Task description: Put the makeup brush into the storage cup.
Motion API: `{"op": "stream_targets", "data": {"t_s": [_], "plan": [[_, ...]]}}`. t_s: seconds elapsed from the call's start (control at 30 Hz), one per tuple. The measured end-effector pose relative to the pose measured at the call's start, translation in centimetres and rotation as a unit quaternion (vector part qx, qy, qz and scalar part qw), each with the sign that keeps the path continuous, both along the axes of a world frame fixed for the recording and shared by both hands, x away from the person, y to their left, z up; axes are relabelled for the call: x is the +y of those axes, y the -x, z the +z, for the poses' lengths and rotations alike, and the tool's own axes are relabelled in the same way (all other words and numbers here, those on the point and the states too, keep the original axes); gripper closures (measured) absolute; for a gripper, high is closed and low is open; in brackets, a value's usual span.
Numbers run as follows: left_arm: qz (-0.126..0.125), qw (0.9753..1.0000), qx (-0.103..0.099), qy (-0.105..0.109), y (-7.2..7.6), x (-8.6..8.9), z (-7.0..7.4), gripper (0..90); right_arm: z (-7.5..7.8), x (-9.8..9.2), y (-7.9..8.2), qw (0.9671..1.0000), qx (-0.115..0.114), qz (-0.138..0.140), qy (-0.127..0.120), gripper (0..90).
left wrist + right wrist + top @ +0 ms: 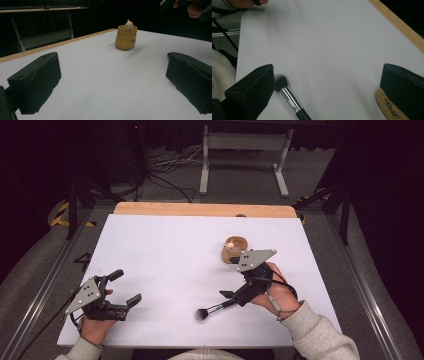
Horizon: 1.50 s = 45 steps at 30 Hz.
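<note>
Landmark: the pot (235,249), far of table centre.
Brush (216,308): lying flat, nearer me than the pot.
Right gripper (235,296): jaws apart, over the handle, nothing held.
Left gripper (125,287): spread, empty, well left.
Advice: I'd straddle the ferrule, lower, then close squarely.

Tabletop (165,255) bare across its left half and far edge, small tan pot (235,249) right of centre, makeup brush (215,309) lying toward the near edge, passable between them
</note>
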<state>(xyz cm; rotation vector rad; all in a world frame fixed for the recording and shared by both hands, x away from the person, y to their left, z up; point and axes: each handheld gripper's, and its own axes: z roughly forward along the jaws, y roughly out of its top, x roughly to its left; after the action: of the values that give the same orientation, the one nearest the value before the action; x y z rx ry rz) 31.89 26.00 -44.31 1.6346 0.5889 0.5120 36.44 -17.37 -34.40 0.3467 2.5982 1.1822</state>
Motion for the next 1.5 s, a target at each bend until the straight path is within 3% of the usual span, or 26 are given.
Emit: {"op": "stream_targets", "data": {"t_s": [0.23,0.3,0.4,0.7,0.73,0.77,0.83,1.5], "plan": [[-0.001,1.0000,0.002,0.000,0.0,0.0,0.0,0.3,0.1,0.7,-0.4,0.9988,0.014,0.007,0.047,0.4],[-0.002,1.0000,0.003,-0.003,-0.1,0.0,0.0,0.3,0.0,1.1,-0.7,0.9972,0.029,0.011,0.068,0.6],[-0.001,1.0000,0.005,-0.003,-0.1,0.0,0.0,0.3,-0.1,1.3,-0.9,0.9961,0.039,0.012,0.078,0.6],[-0.002,1.0000,0.004,-0.005,-0.1,0.0,0.0,0.3,-0.5,2.4,-1.4,0.9880,0.055,0.017,0.143,0.6],[-0.001,1.0000,0.005,-0.005,-0.1,0.0,0.0,0.3,-0.6,2.6,-1.5,0.9856,0.056,0.019,0.159,0.9],[-0.002,1.0000,0.004,-0.006,-0.1,0.0,0.0,0.3,-0.6,2.6,-1.5,0.9856,0.056,0.019,0.159,0.9],[-0.002,1.0000,0.004,-0.006,-0.1,0.0,0.0,0.3,-0.8,2.9,-1.6,0.9825,0.058,0.016,0.176,1.8],[0.001,1.0000,0.008,-0.004,-0.1,0.0,0.0,0.3,-1.7,4.4,-1.9,0.9647,0.087,0.019,0.248,2.0]]}}
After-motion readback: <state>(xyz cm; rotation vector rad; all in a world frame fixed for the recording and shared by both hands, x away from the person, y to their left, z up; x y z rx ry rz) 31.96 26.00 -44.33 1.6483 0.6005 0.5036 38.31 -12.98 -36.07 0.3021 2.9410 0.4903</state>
